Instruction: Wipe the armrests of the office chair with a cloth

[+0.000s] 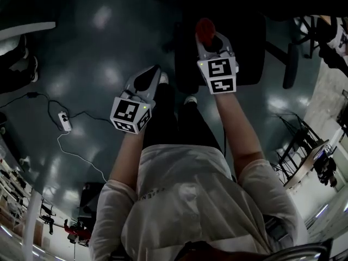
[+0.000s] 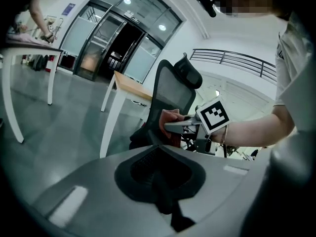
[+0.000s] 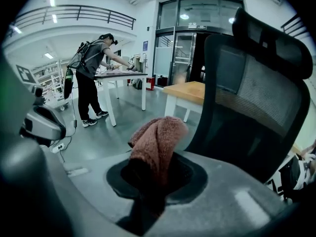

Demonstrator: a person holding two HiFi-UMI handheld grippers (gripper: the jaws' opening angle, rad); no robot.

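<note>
A black mesh office chair (image 1: 239,42) stands just ahead of me, its back and headrest (image 3: 256,98) filling the right of the right gripper view. The picture is too dark to pick out its armrests. My right gripper (image 1: 211,41) is shut on a bunched reddish-brown cloth (image 3: 157,142), held up close in front of the chair back (image 2: 173,90). That cloth (image 1: 205,29) shows as a red lump at the gripper's tip. My left gripper (image 1: 145,82) hangs lower and to the left, away from the chair, jaws together with nothing in them.
A power strip (image 1: 64,120) with trailing cable lies on the shiny floor at left. A wooden-topped table (image 3: 190,90) stands behind the chair, a white table (image 2: 17,48) further left. A person (image 3: 91,78) works at a far table. Metal racks (image 1: 302,140) stand at right.
</note>
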